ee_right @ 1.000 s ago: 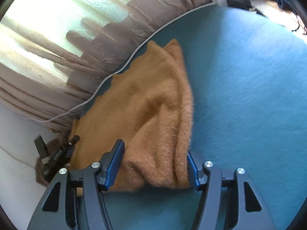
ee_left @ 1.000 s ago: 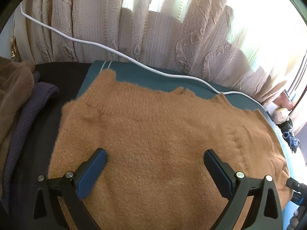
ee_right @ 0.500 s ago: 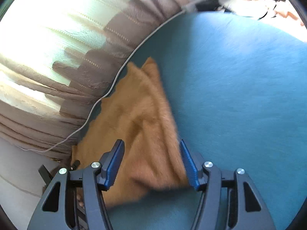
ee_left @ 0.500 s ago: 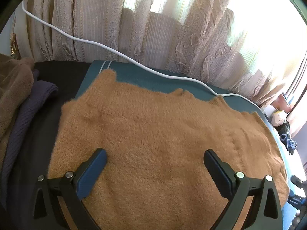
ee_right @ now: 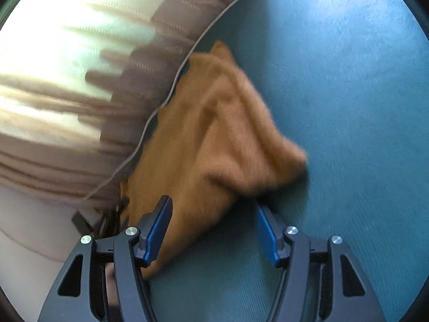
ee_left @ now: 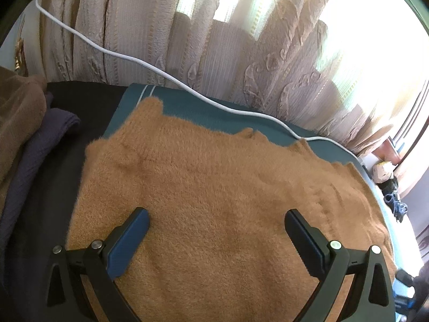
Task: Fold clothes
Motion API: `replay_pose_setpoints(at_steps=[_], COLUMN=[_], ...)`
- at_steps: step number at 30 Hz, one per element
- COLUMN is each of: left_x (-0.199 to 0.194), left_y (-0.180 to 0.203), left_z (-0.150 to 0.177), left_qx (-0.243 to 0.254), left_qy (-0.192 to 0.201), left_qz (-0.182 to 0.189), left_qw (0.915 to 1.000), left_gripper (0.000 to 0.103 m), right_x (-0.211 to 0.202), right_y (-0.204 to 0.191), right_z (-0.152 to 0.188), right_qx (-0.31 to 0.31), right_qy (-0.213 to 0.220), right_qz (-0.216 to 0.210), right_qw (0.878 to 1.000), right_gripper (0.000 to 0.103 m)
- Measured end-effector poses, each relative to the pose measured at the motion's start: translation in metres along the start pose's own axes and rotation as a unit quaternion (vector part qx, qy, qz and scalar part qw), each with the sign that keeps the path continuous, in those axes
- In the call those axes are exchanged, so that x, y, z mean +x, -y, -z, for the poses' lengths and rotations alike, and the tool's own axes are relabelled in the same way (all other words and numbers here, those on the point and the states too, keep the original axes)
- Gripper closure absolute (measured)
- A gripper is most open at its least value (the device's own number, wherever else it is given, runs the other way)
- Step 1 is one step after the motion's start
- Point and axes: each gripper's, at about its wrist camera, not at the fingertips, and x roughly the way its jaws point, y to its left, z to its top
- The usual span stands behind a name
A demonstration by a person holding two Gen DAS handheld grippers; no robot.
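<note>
**One sweater spread out, one corner lying loose**

One fuzzy tan sweater (ee_left: pixel 214 204) is lying spread across a teal cover (ee_left: pixel 203 107), its far edge running close to a white cable (ee_left: pixel 150 67) that is trailing along the foot of the curtains (ee_left: pixel 241 53). Its pile is looking thick and soft, mostly flat in the left wrist view, with faint ridges toward the right side. In the right wrist view, one end of the sweater (ee_right: pixel 214 139) is sitting bunched and raised in a peaked fold over the cover (ee_right: pixel 348 107); that view is blurring.

The left gripper (ee_left: pixel 217 225) is hovering over the middle of the cloth with its jaws standing wide apart, nothing between them. The right gripper (ee_right: pixel 211 214) is also standing apart; a slanting edge of the bunched end is passing between the jaws, near the left one, but the pads are not pressing on it.

Risk, as judged: the loose end is likely to slump unevenly, giving a crooked fold, because neither tool is gripping it. The thick pile may slip from a shallow pinch. The far edge may snag the cable if dragged.

Other garments, brown (ee_left: pixel 18 112) and dark purple (ee_left: pixel 40 150), are piling up at the left.
</note>
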Motion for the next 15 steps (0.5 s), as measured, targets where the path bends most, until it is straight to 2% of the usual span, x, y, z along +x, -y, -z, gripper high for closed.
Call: replay_pose_setpoints(at_steps=[4, 8, 11, 15], left_x=[0.000, 0.000, -0.001, -0.001], left_y=[0.000, 0.000, -0.001, 0.001], left_z=[0.000, 0.001, 0.001, 0.000], left_qx=[-0.001, -0.003, -0.003, 0.005], left_qy=[0.000, 0.001, 0.001, -0.006], left_qz=[0.001, 0.003, 0.005, 0.006], left_qw=[1.0000, 1.0000, 1.0000, 1.0000], left_gripper=[0.001, 0.001, 0.001, 0.001], right_x=[0.008, 0.022, 0.030, 0.043], right_y=[-0.008, -0.021, -0.028, -0.043], right_z=[-0.021, -0.045, -0.053, -0.054], right_qx=[-0.002, -0.024, -0.039, -0.085], right_qy=[0.033, 0.045, 0.049, 0.049], right_qz=[0.010, 0.015, 0.014, 0.033], right_qw=[0.999, 0.999, 0.998, 0.995], right_gripper=[0.036, 0.032, 0.032, 0.032])
